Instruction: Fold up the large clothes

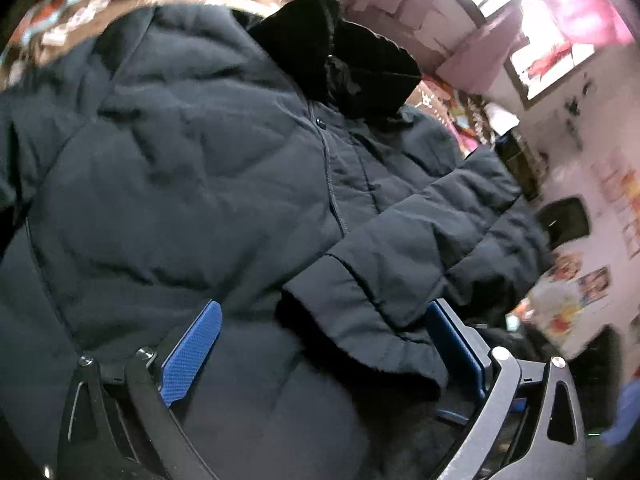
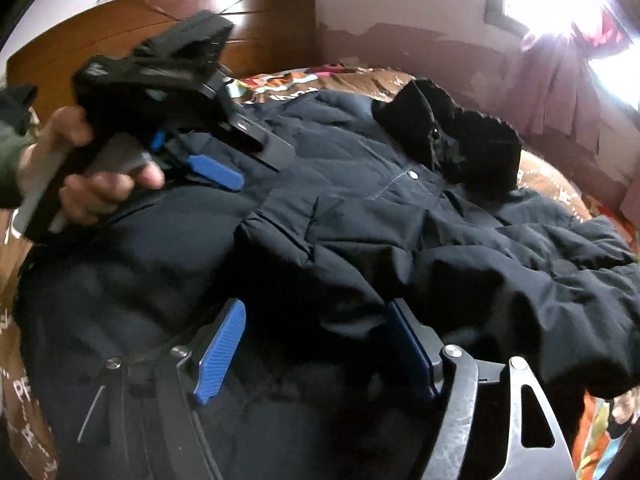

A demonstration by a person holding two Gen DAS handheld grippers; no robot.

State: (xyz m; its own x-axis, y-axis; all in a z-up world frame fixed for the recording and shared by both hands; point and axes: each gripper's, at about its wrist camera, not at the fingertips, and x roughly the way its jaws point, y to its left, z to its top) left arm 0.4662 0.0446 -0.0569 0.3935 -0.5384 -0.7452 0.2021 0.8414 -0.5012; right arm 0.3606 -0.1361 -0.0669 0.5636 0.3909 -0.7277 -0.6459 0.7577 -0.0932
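The puffy, soft padded jacket (image 2: 360, 208) is being approached by both gaping grippers; its folded sleeve cuff (image 1: 360, 320), between the left gripper's (image 1: 324, 344) spread pads, is judged the best hold; the right gripper (image 2: 316, 344) is hovering empty.

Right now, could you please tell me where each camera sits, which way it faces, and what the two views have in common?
Left wrist view: sits on the left gripper, looking down along its open blue-padded jaws at the dark navy padded jacket; a folded-in sleeve cuff lies between them.
Right wrist view: sits on the right gripper, jaws open, facing the wooden headboard; the person's hand shows.
Shared: jacket, its black fur collar, brown patterned bedspread.
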